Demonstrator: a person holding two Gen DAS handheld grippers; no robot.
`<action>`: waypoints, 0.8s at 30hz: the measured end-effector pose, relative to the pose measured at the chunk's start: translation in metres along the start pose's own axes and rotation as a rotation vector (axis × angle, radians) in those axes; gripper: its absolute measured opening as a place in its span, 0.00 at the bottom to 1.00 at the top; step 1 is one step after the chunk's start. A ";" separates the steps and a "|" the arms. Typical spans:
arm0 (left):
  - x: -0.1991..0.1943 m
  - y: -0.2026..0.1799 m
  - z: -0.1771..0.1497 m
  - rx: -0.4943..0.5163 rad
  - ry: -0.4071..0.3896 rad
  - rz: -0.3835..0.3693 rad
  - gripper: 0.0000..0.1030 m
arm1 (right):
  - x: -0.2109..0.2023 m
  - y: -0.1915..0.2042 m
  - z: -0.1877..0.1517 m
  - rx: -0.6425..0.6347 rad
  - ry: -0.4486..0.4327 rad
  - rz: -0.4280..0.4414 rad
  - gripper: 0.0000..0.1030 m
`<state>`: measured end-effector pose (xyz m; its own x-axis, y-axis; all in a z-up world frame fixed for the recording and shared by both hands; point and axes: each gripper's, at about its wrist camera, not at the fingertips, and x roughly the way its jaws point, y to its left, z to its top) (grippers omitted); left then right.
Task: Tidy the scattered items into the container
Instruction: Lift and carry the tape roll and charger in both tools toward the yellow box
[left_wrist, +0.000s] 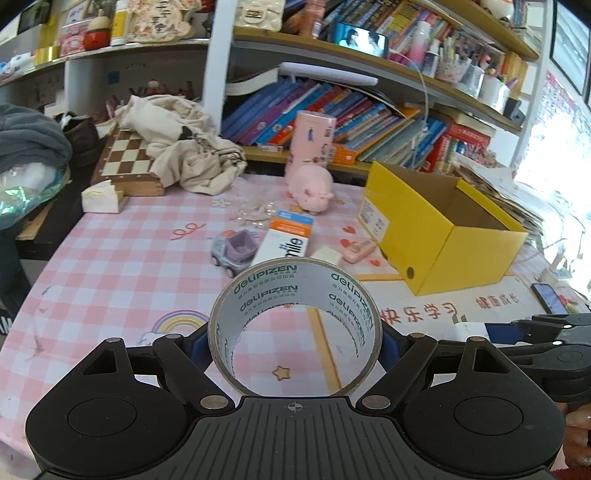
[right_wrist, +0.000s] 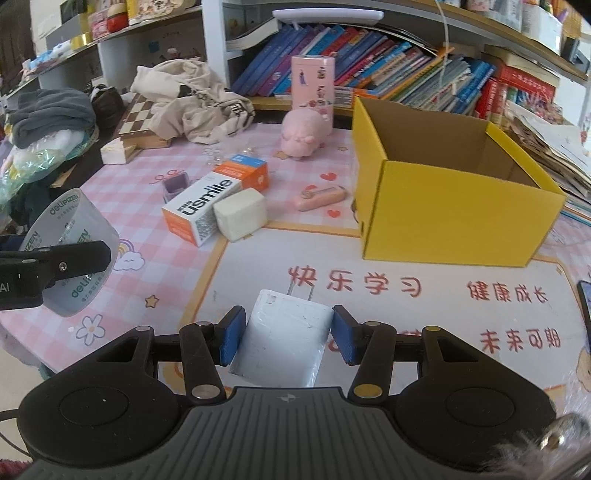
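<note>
Tape roll (left_wrist: 294, 325) clamped in left gripper (left_wrist: 294, 341), blue pads pressing its outer wall on both sides, roll upright on edge, hole facing camera, held above the checked tablecloth (left_wrist: 110, 266). Charger (right_wrist: 284, 336), white, prongs pointing forward, clamped between the blue pads of right gripper (right_wrist: 286, 338), above the white printed mat (right_wrist: 406, 295). Box (right_wrist: 454, 206), yellow, open top, inside looks empty as far as visible, sits ahead and right of both grippers, well apart from them. On the cloth left of box: usmile carton (right_wrist: 207, 206), white block (right_wrist: 242, 214) touching the carton, small pink device (right_wrist: 319, 197) near box, pink pig (right_wrist: 303, 134), tall pink can (right_wrist: 313, 88) behind pig, toy car (left_wrist: 232, 251). Phone (left_wrist: 550, 297) at right edge. Chessboard (left_wrist: 125, 155) with beige cloth (left_wrist: 181, 147) on it, far left. Bookshelves behind.
</note>
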<state>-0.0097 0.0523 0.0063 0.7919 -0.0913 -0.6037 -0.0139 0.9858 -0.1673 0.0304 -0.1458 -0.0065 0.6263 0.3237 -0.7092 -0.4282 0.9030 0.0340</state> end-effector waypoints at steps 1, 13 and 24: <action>0.000 -0.002 0.000 0.004 0.001 -0.006 0.82 | -0.001 -0.002 -0.002 0.005 0.001 -0.005 0.47; 0.011 -0.031 -0.001 0.067 0.038 -0.095 0.82 | -0.014 -0.026 -0.017 0.075 0.005 -0.068 0.47; 0.028 -0.071 0.002 0.138 0.066 -0.171 0.82 | -0.024 -0.063 -0.028 0.142 0.015 -0.127 0.47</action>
<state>0.0147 -0.0204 0.0034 0.7338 -0.2638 -0.6260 0.2047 0.9646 -0.1664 0.0245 -0.2183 -0.0116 0.6593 0.2013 -0.7244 -0.2494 0.9675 0.0418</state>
